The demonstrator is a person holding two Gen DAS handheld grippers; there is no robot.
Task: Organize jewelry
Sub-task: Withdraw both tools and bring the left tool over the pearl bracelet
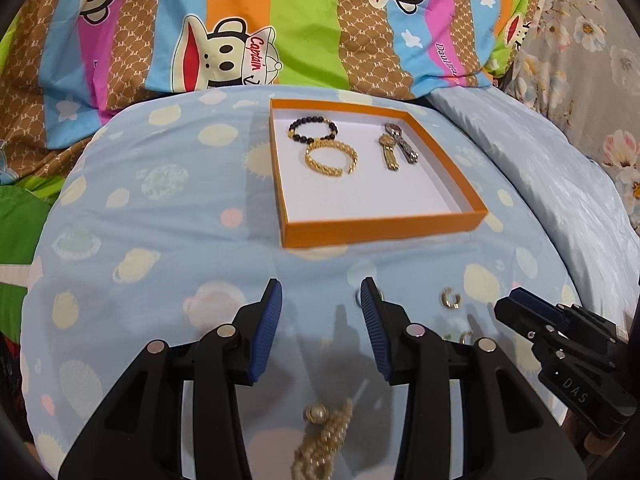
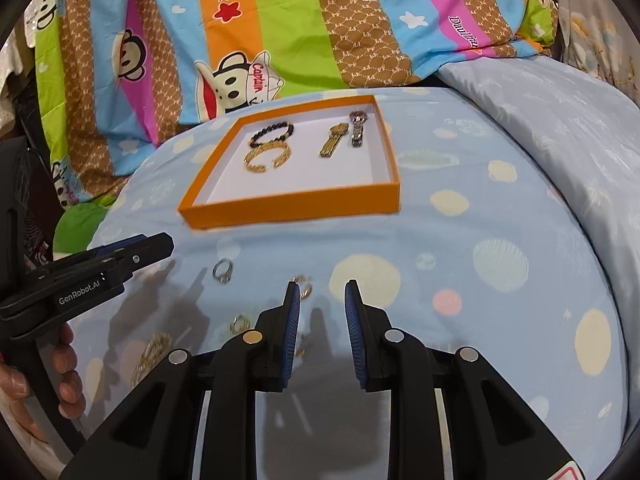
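Note:
An orange box (image 1: 380, 232) with a white floor lies on the blue bedspread. It holds a black bead bracelet (image 1: 313, 130), a gold chain bracelet (image 1: 330, 158) and two watches (image 1: 396, 146). My left gripper (image 1: 320, 284) hovers in front of the box, open and empty, with a pearl necklace (image 1: 324, 432) below it and a gold ring (image 1: 451, 298) to its right. My right gripper (image 2: 322, 286) stands narrowly open with nothing between its fingers. Near it lie a silver ring (image 2: 223, 272), small gold pieces (image 2: 306, 285) and a gold chain (image 2: 152, 354). The box (image 2: 288, 212) is ahead of it.
A striped cartoon-monkey quilt (image 1: 240, 40) is bunched up behind the box. A pale blue pillow (image 2: 560, 120) lies at the right. The left gripper (image 2: 160, 245) and the hand (image 2: 64, 380) that holds it show at the left of the right wrist view.

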